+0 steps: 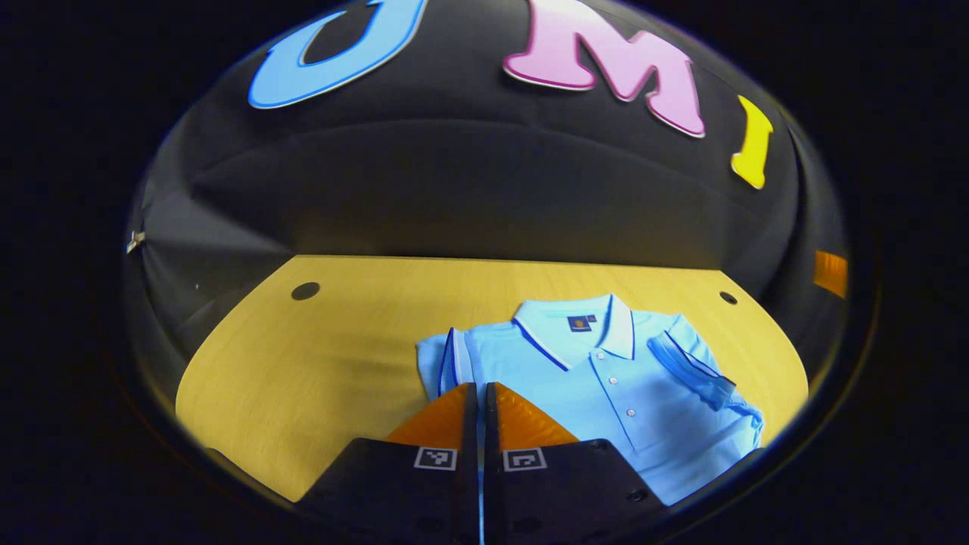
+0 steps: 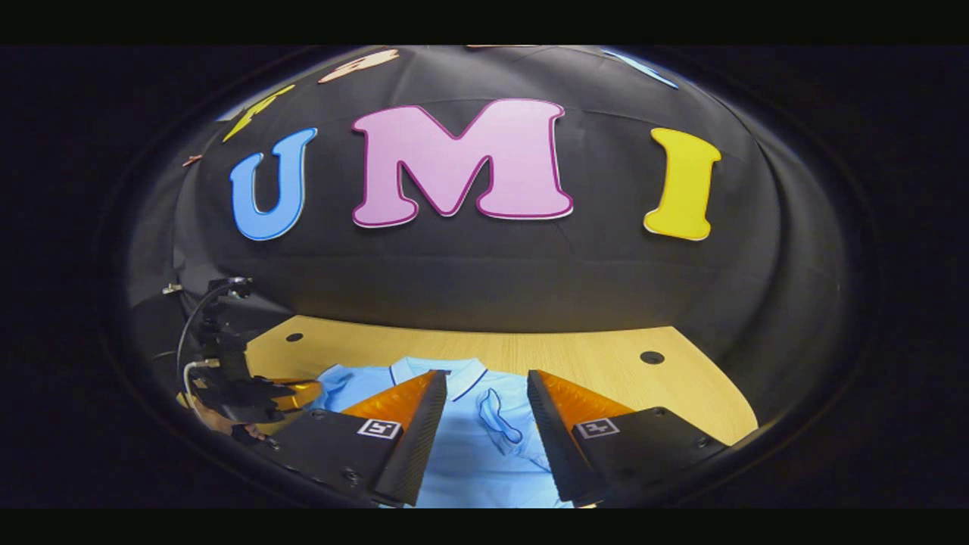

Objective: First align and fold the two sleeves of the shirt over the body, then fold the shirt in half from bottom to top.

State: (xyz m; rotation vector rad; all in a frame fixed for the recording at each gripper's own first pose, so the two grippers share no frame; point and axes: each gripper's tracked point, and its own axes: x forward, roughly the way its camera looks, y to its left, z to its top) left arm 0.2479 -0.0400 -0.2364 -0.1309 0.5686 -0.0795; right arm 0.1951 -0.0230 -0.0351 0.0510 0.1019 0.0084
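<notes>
A light blue polo shirt (image 1: 621, 393) lies face up on the yellow wooden table (image 1: 303, 363), collar toward the far edge. One sleeve (image 1: 693, 371) is folded over the body. The other sleeve (image 1: 437, 362) sticks out at the shirt's side, and my left gripper (image 1: 481, 387) is shut at its edge with blue cloth showing between the fingers. In the right gripper view my right gripper (image 2: 487, 376) hangs open over the shirt (image 2: 462, 454), and the folded sleeve (image 2: 500, 420) lies between its fingers, untouched. The left gripper (image 2: 294, 390) shows there at the shirt's left side.
The table (image 2: 606, 363) has round cable holes near its far corners (image 1: 305, 291) (image 1: 728, 297) (image 2: 652, 356). Bare wood stretches left of the shirt in the left gripper view. A hand (image 2: 221, 424) holds the left gripper. Black cloth walls close in the table.
</notes>
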